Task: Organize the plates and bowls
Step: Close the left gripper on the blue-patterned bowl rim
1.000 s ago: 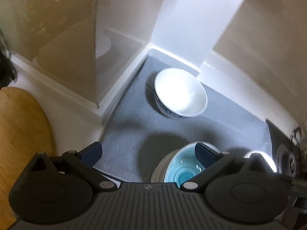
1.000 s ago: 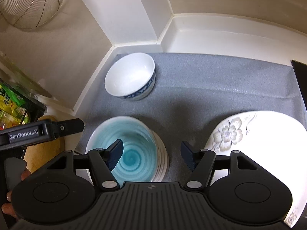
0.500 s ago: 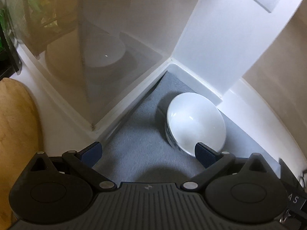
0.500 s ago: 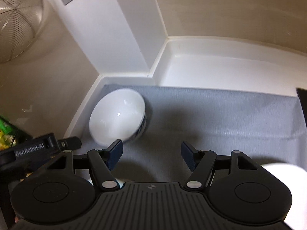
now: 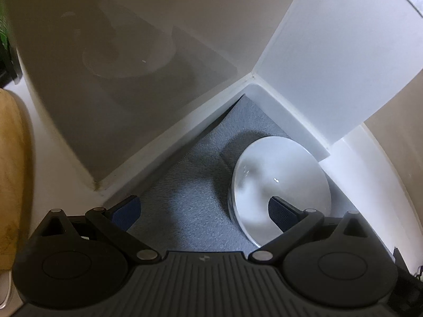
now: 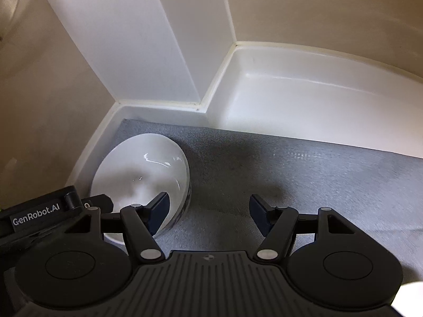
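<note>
Converging on the white bowl from both sides — that's the one relation the next move turns on.

Left gripper: jaws wide, nothing between them but grey mat. The bowl sits off-centre toward the right jaw, whose pad overlaps the near part of the bowl's rim in the picture. I can't tell whether it's touching or just hovering above. The left jaw is well clear, over bare mat.

Right gripper: jaws moderately wide, empty, only mat in the gap. Here the bowl lies off toward the left jaw, whose pad crosses the bowl's near edge. Contact again unclear.

So the bowl is between the two grippers, tucked into the corner where the mat meets the white wall. It stands upright with its mouth up. It's round, so no long axis to align to — only the rim matters. The left gripper's body shows at the bowl's far-left side in the right wrist view, just beside it.

Judgement: neither gripper is centred on it. Either one needs a sideways shift to straddle the rim — the left gripper toward its right jaw, the right gripper toward its left jaw. Both look about equally near. Risk: the corner wall leaves little room behind the bowl, and a glazed rim could slip out of a one-sided pinch.
</note>
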A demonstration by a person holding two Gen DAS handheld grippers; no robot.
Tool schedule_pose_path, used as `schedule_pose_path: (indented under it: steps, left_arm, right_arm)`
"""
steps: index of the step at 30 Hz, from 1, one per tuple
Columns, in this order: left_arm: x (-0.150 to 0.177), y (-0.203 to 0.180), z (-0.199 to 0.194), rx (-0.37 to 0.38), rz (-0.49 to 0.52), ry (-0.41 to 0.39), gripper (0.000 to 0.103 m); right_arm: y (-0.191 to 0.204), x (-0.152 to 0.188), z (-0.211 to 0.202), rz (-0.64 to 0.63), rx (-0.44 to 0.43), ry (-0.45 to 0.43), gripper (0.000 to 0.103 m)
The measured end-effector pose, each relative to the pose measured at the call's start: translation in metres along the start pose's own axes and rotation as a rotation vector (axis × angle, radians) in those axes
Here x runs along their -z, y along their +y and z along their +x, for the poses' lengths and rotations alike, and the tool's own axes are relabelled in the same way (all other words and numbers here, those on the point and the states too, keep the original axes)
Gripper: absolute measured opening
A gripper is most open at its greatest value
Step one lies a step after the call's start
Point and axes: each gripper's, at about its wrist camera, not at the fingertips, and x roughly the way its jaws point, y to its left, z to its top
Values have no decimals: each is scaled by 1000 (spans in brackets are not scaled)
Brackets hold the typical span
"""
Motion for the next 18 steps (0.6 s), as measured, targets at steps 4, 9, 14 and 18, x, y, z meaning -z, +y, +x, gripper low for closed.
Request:
schedule_pose_path:
  steps: [4, 9, 14, 18]
  left_arm:
    - [-1, 0, 9, -3, -8, 16, 102]
    - [-2, -2, 15, -18, -8, 23, 102]
    - [-3, -8, 20, -22, 8, 28, 102]
    - [-1, -11, 12, 30, 45, 16, 64]
  right_arm:
    - [-1, -1, 11, 2, 3, 15, 67]
    - [-3, -3, 24, 16, -4, 35, 65]
    - [0, -4, 36, 3, -14, 50, 61]
    - [4, -3, 39, -6, -69, 61, 22]
